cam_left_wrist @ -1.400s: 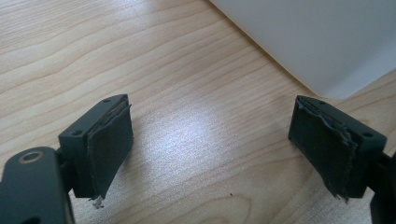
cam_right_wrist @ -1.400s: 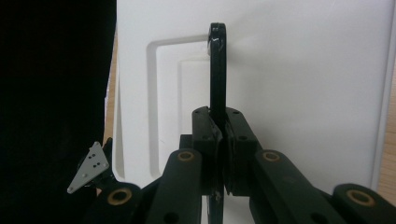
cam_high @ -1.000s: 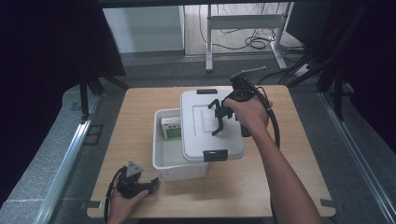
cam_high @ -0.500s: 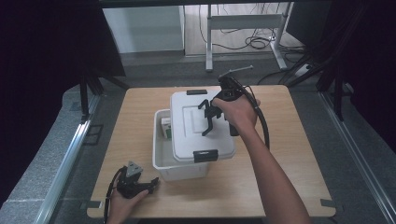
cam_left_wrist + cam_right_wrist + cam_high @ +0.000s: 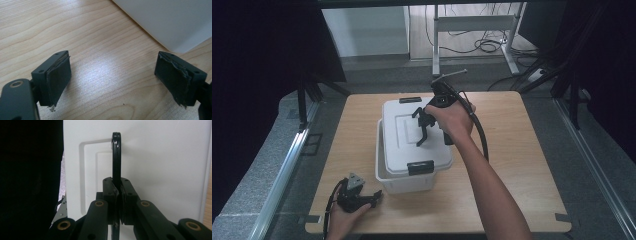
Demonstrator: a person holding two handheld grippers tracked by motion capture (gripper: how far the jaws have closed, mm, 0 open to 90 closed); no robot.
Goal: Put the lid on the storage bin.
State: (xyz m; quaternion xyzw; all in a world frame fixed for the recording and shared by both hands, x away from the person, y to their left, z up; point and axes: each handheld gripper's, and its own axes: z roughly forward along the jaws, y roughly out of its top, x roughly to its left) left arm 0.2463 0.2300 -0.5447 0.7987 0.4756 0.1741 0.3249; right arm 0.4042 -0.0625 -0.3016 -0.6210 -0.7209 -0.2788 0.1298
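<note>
A white storage box point(image 5: 404, 183) stands on the middle of the wooden table point(image 5: 522, 150). Its white lid point(image 5: 402, 145) lies over the box, shifted slightly to the right and back. My right gripper point(image 5: 422, 131) is shut on the lid's black handle point(image 5: 418, 120); in the right gripper view the handle point(image 5: 116, 155) rises as a thin black loop from between the pressed pads of the right gripper point(image 5: 117, 187), with the lid point(image 5: 162, 157) behind. My left gripper point(image 5: 362, 193) rests open at the table's front left. In its own view the left gripper point(image 5: 113, 75) holds nothing, and the box's corner point(image 5: 175, 22) lies ahead.
Black latches sit at the lid's near edge point(image 5: 420, 167) and far edge point(image 5: 410, 100). A black cable point(image 5: 482, 137) trails from the right gripper along the forearm. Beyond the table's far edge stand a metal frame point(image 5: 472, 22) and floor cables.
The right gripper has carried the lid leftward over the box. The green-and-white thing seen inside the box earlier is now covered. The left gripper has stayed put.
</note>
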